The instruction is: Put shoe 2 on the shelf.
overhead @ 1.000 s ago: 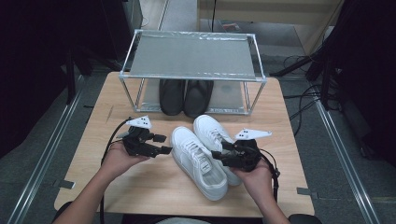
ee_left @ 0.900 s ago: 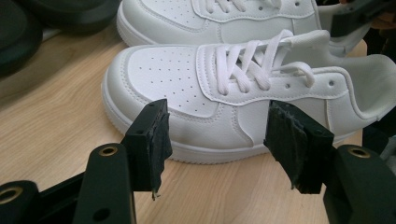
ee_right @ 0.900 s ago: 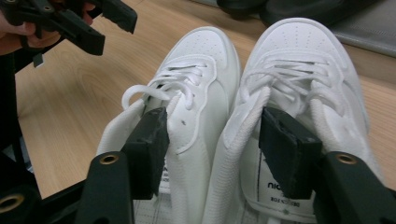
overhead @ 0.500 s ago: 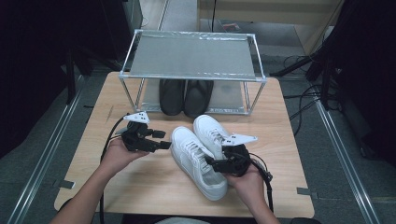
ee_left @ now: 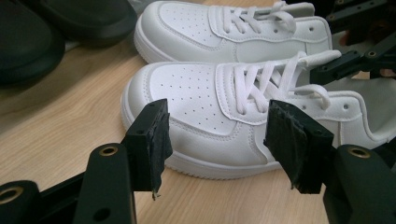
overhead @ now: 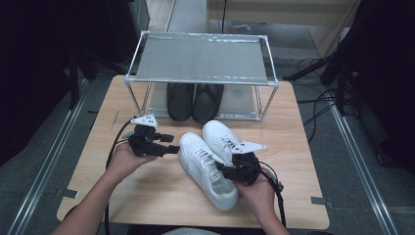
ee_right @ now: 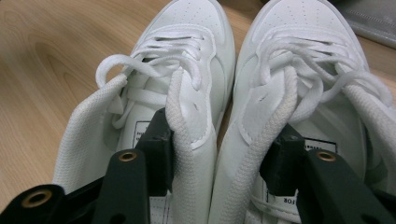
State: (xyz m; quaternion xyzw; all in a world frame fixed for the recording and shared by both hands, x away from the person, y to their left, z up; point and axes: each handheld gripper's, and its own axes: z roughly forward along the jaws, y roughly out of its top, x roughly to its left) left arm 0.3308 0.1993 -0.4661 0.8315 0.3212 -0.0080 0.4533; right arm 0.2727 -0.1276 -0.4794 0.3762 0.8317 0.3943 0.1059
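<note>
since the earlier frame the right gripper [overhead: 226,171] has slid into the white sneakers [overhead: 208,164] on the table [overhead: 303,147].
left gripper view: left gripper [ee_left: 217,142] fingers released beside the nearer shoe.
right gripper view: fingers straddle both inner collars, one in each shoe, not yet clenched. light, soft uppers; the paired collars suit gripping. shelf [overhead: 203,58] ahead, table room in front.

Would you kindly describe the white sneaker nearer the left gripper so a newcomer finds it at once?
On the wooden table, before the metal rack sheltering black shoes, lie two white sneakers. Yours is the left sneaker, closer to the person, beside the left gripper.
</note>
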